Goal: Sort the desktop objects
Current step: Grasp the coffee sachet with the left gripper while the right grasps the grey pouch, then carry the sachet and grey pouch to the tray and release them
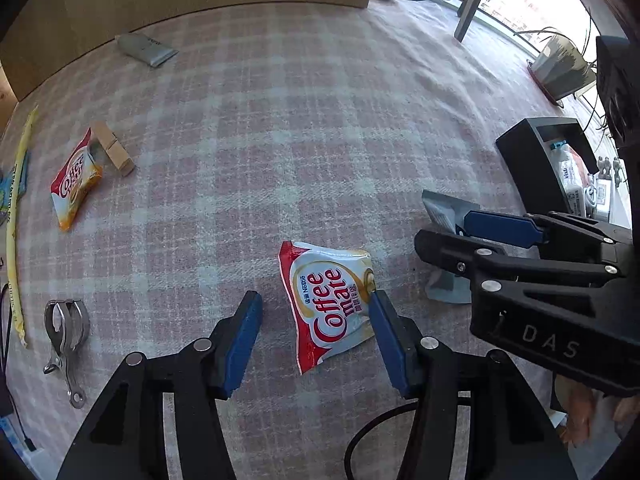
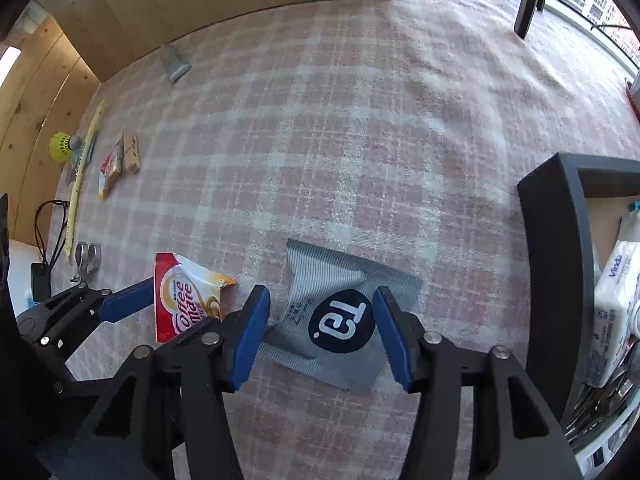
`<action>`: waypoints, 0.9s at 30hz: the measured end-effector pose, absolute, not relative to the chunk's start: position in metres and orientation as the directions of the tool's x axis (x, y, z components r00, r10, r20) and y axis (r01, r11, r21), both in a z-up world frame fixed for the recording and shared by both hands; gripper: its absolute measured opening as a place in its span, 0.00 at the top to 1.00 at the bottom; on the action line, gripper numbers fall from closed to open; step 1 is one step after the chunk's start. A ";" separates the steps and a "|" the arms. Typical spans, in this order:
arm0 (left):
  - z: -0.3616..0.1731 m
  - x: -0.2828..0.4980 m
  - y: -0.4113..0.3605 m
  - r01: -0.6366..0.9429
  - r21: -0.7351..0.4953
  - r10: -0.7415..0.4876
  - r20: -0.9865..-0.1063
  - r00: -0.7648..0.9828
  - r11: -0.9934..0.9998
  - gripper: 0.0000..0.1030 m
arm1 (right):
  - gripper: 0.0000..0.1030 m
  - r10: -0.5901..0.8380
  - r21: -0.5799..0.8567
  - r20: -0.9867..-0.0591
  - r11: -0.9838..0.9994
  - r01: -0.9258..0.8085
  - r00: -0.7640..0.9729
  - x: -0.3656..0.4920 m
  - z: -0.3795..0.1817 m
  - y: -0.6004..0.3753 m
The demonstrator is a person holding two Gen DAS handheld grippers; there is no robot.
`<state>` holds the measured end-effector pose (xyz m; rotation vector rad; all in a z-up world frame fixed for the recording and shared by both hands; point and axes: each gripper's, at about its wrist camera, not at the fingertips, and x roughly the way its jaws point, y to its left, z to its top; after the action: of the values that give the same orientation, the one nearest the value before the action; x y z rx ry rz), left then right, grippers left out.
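Coffee-mate sachet (image 1: pixel 330 300) sits lower centre on the tablecloth (image 1: pixel 300 140), tea pouch (image 1: pixel 444 216) right of it, organizer box (image 1: pixel 532 160) at far right; second sachet (image 1: pixel 74 180) beside wooden block (image 1: pixel 114 152) upper left, metal clip (image 1: pixel 66 328) below.

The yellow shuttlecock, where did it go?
In the right wrist view the yellow shuttlecock lies far left on the checked cloth, between the wooden wall and the long yellow stick packet.

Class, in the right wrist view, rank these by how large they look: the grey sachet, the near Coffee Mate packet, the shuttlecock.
1. grey sachet, largest, though nearest the camera, which flatters it.
2. Coffee Mate packet, partly hidden behind the gripper fingers.
3. shuttlecock, smallest, but far off, so its true size is unsure.
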<state>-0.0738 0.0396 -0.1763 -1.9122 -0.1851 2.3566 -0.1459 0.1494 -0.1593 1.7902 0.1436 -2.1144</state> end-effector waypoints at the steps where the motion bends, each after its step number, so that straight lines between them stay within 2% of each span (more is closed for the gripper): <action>1: -0.176 -0.074 0.041 -0.004 -0.155 0.152 -0.965 -0.214 -0.988 0.48 | 0.61 -0.213 0.155 -0.968 -0.924 0.351 -0.132 -0.145 -0.159 0.150; 2: -0.176 -0.074 0.040 -0.005 -0.149 0.146 -0.964 -0.222 -0.989 0.47 | 0.66 -0.219 0.159 -0.967 -0.920 0.357 -0.131 -0.144 -0.159 0.151; 4: -0.175 -0.072 0.040 -0.006 -0.157 0.153 -0.958 -0.241 -0.988 0.52 | 0.72 -0.223 0.157 -0.965 -0.913 0.377 -0.136 -0.141 -0.157 0.154; 6: -0.174 -0.073 0.040 -0.010 -0.193 0.189 -0.949 -0.253 -0.981 0.75 | 0.77 -0.227 0.159 -0.963 -0.912 0.378 -0.142 -0.137 -0.155 0.159; 9: -0.173 -0.070 0.045 0.003 -0.202 0.193 -0.942 -0.274 -0.979 0.81 | 0.81 -0.258 0.194 -0.955 -0.914 0.355 -0.143 -0.133 -0.153 0.169; 18: -0.156 -0.069 0.024 0.024 -0.281 0.262 -0.921 -0.287 -0.960 0.91 | 0.93 -0.362 0.299 -0.914 -0.906 0.299 -0.185 -0.132 -0.117 0.215; 22: -0.143 -0.073 0.031 -0.002 -0.302 0.289 -0.911 -0.294 -0.953 0.96 | 0.93 -0.399 0.337 -0.891 -0.901 0.275 -0.216 -0.122 -0.099 0.233; 27: -0.121 -0.075 0.059 -0.083 -0.316 0.326 -0.895 -0.305 -0.945 0.96 | 0.93 -0.425 0.367 -0.862 -0.899 0.239 -0.278 -0.111 -0.075 0.254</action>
<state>-0.0751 0.0586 -0.1206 -1.6747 -0.3074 2.3293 -0.1114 0.2539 -0.0751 1.5678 -0.2297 -2.2119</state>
